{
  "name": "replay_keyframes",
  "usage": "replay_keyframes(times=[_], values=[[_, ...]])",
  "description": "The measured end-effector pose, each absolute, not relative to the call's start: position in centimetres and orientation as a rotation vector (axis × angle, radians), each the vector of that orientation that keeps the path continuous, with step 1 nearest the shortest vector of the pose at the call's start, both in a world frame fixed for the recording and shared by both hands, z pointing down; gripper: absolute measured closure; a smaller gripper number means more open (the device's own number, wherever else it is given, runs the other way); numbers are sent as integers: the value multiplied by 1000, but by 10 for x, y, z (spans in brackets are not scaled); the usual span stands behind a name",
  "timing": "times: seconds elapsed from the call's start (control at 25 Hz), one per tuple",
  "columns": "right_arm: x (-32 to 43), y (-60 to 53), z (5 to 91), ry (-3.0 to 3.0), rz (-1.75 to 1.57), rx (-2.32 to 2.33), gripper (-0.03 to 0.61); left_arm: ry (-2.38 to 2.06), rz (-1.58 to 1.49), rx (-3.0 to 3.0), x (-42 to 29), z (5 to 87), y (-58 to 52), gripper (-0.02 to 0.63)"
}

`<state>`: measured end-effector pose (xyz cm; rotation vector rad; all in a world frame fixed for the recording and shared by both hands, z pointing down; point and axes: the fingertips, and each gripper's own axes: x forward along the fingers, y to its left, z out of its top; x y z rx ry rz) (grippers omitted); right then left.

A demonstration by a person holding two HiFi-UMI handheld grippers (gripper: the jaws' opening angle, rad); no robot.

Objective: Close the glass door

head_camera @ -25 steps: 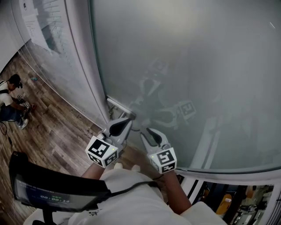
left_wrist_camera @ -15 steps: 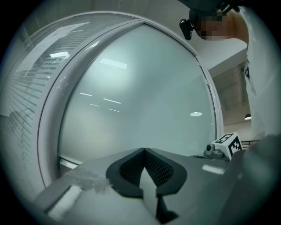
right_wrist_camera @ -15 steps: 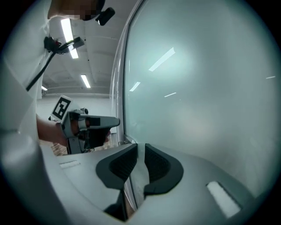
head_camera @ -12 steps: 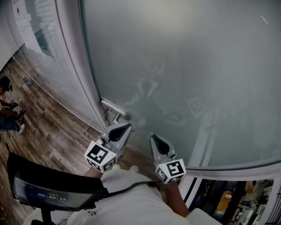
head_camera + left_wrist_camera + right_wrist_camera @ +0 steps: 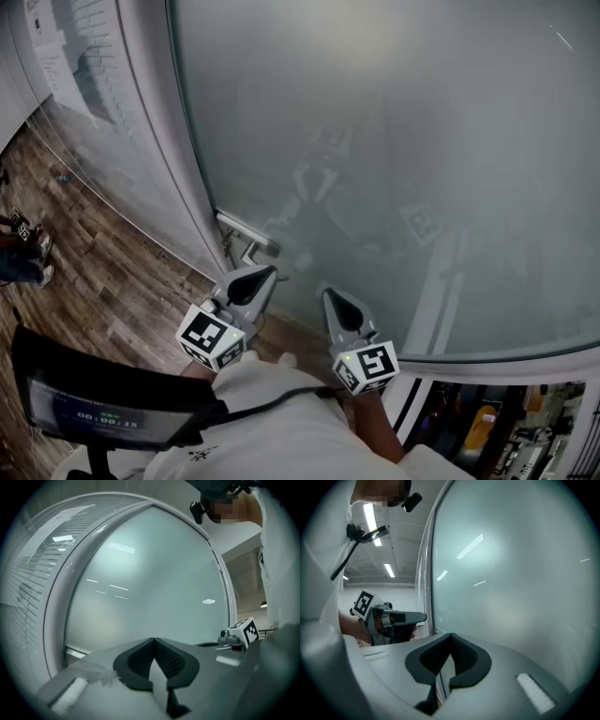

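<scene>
The frosted glass door [image 5: 403, 141] fills the head view, and its metal handle bar [image 5: 246, 232] is low on its left side. My left gripper [image 5: 262, 273] is shut and empty, its tip just below and right of the handle. I cannot tell whether it touches. In the left gripper view the left gripper [image 5: 153, 640] faces the glass door [image 5: 150, 583], with the handle bar [image 5: 75, 652] to its left. My right gripper [image 5: 329, 294] has just been closing with nothing between its jaws, and it is shut now. Seen from the right gripper view, the right gripper [image 5: 451, 634] points at the door [image 5: 511, 573].
A white door frame [image 5: 155, 141] runs down the left of the glass, with a blind-covered glass panel [image 5: 75, 84] beyond it. Wood floor [image 5: 94, 262] lies below. A person [image 5: 19, 248] crouches at the far left edge. A dark screen [image 5: 94, 408] sits at lower left.
My right gripper's jaws went from open to shut and the gripper drew back to the right, away from the handle. The left gripper stayed put. The person at the left slid toward the edge.
</scene>
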<state>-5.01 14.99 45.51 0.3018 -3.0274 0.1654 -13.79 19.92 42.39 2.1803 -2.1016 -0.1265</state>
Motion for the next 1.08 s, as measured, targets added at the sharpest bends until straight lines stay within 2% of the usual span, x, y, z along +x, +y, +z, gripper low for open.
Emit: replay_keyframes(times=[1.08], values=[[-89, 174, 457, -2982, 121, 310, 571, -2114, -140, 2139, -181, 437, 235, 614]])
